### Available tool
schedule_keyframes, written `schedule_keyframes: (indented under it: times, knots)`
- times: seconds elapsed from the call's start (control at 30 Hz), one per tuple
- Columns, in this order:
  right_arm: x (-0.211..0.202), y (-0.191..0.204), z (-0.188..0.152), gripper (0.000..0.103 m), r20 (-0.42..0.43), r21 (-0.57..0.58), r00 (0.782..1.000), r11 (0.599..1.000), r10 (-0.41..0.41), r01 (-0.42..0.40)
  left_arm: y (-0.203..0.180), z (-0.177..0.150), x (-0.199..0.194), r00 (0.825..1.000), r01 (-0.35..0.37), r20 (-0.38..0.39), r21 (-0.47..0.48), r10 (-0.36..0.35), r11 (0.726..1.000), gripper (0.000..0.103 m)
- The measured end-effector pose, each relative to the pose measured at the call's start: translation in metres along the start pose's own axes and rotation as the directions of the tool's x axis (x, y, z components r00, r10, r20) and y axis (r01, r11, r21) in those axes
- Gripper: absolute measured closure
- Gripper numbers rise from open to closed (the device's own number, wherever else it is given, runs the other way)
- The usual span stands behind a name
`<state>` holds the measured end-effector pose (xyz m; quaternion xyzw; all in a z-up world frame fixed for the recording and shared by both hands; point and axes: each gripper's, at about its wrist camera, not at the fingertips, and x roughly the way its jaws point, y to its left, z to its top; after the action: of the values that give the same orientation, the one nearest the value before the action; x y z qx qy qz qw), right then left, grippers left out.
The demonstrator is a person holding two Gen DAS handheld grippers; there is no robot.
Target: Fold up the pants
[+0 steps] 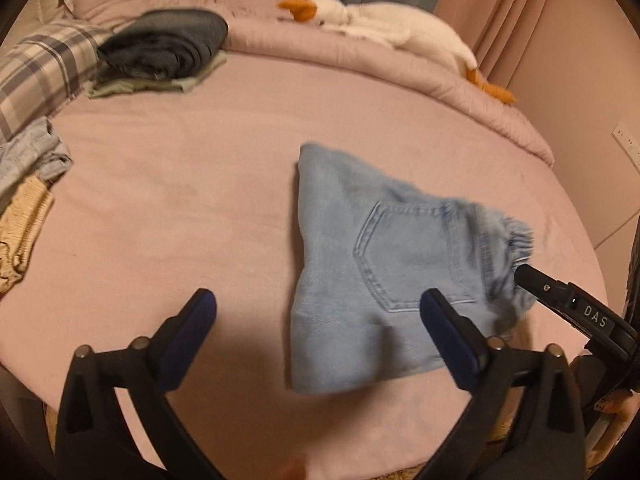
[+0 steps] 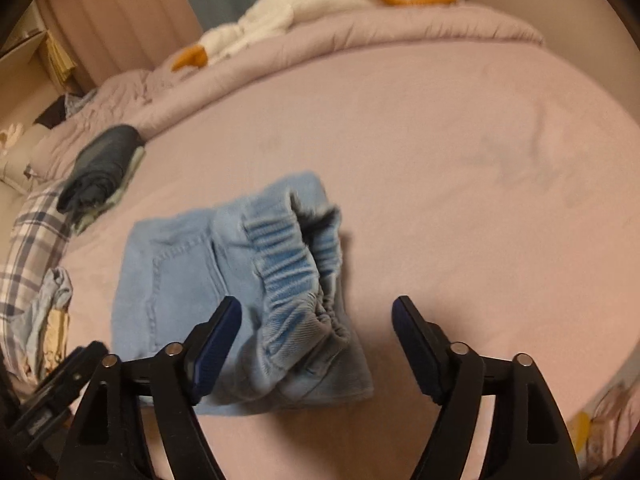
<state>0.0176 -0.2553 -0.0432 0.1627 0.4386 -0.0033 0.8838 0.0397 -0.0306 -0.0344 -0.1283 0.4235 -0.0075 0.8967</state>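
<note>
Light blue denim pants [image 1: 360, 264] lie folded into a small bundle on the pink bed [image 1: 180, 200], back pocket up, elastic waistband at the right. My left gripper [image 1: 318, 312] is open and empty, hovering over the bundle's near left edge. In the right wrist view the pants [image 2: 240, 280] show the ruffled waistband standing up. My right gripper [image 2: 316, 320] is open just above the waistband end; it holds nothing. It also shows in the left wrist view [image 1: 568, 300] at the bundle's right.
A stack of folded dark clothes [image 1: 164, 52] sits at the far left on the bed. A plaid pillow [image 1: 36, 76] and crumpled garments [image 1: 28, 184] lie along the left edge. A white goose plush [image 1: 380, 28] rests on the rolled quilt at the back.
</note>
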Motion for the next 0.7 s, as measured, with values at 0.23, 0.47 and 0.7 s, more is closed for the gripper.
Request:
schedule_keyframes:
  times: [0.23,0.47,0.7]
  knots:
    - [-0.036,0.007,0.0,0.011,0.111,-0.039,0.992,0.998,0.056,-0.052,-0.006,-0.006,-0.029,0.998,0.053,0.035,-0.012,-0.053,0.999,0.001]
    - [-0.042,0.017,-0.003,0.01,0.143,-0.069,0.988,0.997,0.054,-0.045,-0.012,-0.009,-0.046,0.997,0.061,0.05,-0.009,-0.061,0.998,0.001]
    - [-0.049,0.021,-0.008,0.01,0.149,-0.077,0.987,0.996,0.055,-0.044,-0.014,-0.012,-0.055,0.997,0.045,0.07,0.004,-0.045,0.999,0.001]
